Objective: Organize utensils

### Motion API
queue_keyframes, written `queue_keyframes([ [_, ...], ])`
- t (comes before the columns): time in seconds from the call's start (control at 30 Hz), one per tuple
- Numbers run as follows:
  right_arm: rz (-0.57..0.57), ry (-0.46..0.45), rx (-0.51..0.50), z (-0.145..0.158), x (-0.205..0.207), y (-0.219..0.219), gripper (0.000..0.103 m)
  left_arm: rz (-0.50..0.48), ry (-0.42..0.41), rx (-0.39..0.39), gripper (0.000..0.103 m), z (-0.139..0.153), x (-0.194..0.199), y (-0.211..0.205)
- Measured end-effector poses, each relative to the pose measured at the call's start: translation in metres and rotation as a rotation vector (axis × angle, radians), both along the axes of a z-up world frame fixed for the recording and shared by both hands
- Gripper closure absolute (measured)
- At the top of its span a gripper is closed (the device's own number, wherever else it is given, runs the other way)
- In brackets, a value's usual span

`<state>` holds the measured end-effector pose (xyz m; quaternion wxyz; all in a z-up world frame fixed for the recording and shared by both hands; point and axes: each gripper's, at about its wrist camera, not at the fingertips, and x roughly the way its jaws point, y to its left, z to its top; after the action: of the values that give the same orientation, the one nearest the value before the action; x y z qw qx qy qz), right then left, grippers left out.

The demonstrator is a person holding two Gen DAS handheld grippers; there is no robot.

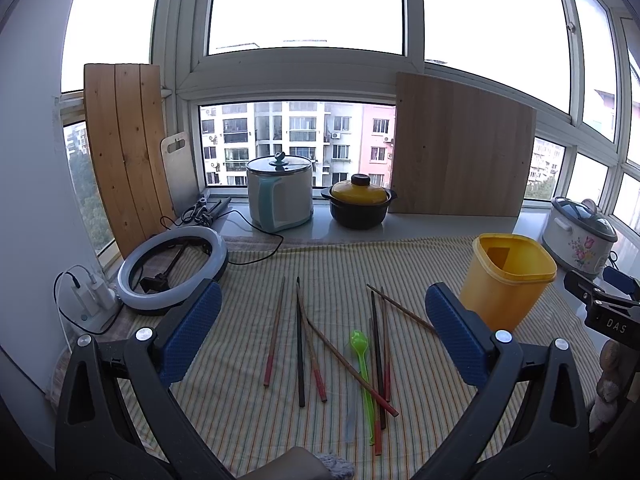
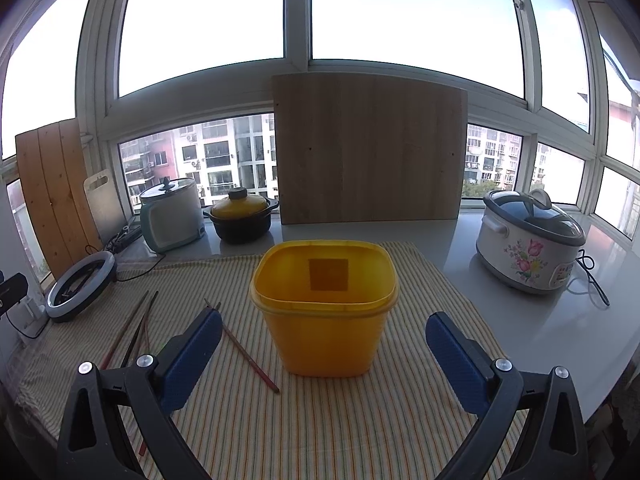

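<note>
Nothing is sorted yet: chopsticks (image 1: 300,340) and a green spoon (image 1: 362,364) lie loose at nine o'clock of the empty yellow tub (image 2: 325,308), both tongs (image 1: 322,336) (image 2: 324,356) spread, holding nothing.

Both tools are showing the same build — the left gripper (image 1: 323,336) and the right gripper (image 2: 324,354) are wearing black plastic arms, silver screws and blue, dimpled pads (image 2: 191,360).

Daylight pours in through the windows (image 1: 304,8) behind the desk (image 2: 520,320), their upper panes blown out to white. The wooden boards (image 2: 368,160) stand backlit and dull. Shadows are soft. Both views stay sharp, but straight lines bow strongly towards dark, vignetted corners.
</note>
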<state>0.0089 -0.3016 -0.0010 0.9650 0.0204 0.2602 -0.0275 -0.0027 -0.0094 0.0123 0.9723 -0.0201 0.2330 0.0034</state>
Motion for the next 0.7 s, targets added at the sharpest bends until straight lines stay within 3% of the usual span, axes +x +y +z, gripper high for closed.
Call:
queue_keyframes([
  [0.7,0.031,0.023,-0.010,-0.0082,0.0044,0.0094,0.000,0.005,0.015,-0.002,0.000,-0.0077,0.0015,-0.0041],
])
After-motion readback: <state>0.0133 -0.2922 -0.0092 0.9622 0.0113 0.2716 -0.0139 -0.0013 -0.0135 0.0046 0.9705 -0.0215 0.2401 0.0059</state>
